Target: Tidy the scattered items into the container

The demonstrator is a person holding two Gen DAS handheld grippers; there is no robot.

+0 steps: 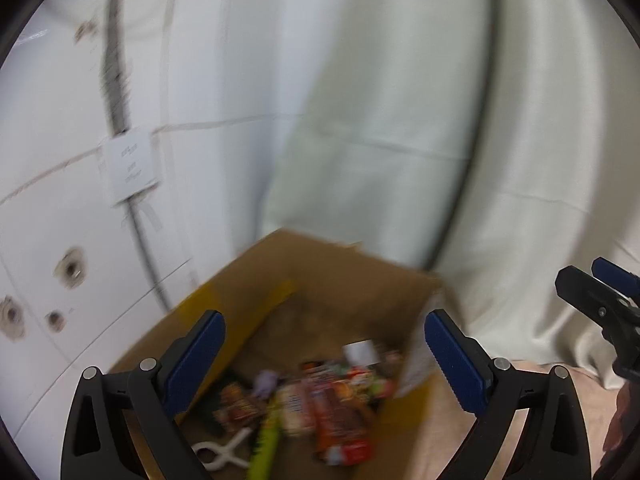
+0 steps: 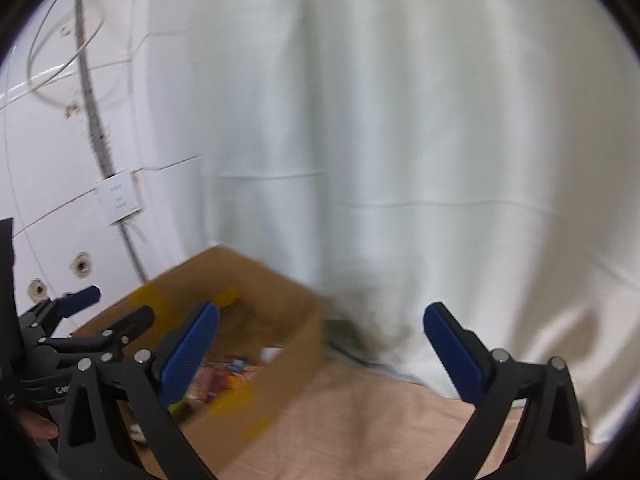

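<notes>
An open cardboard box (image 1: 320, 280) stands against the wall with several items in it: snack packets (image 1: 340, 412), a white clip (image 1: 224, 452), a green-yellow piece (image 1: 266, 440) and a small lilac thing (image 1: 266, 384). My left gripper (image 1: 324, 356) hangs open above the box with nothing between its blue pads. In the right wrist view the same box (image 2: 280, 296) lies at the lower left, and my right gripper (image 2: 320, 348) is open and empty, to the right of the box over the beige cloth. The right gripper (image 1: 596, 292) also shows at the left wrist view's right edge. Both views are blurred.
A white tiled wall (image 1: 72, 200) with a paper label (image 1: 130, 170), a cable and drill holes stands left of the box. A white curtain (image 2: 400, 160) hangs behind. A beige cloth (image 2: 360, 420) covers the surface. A hand (image 2: 40, 428) holds the left gripper.
</notes>
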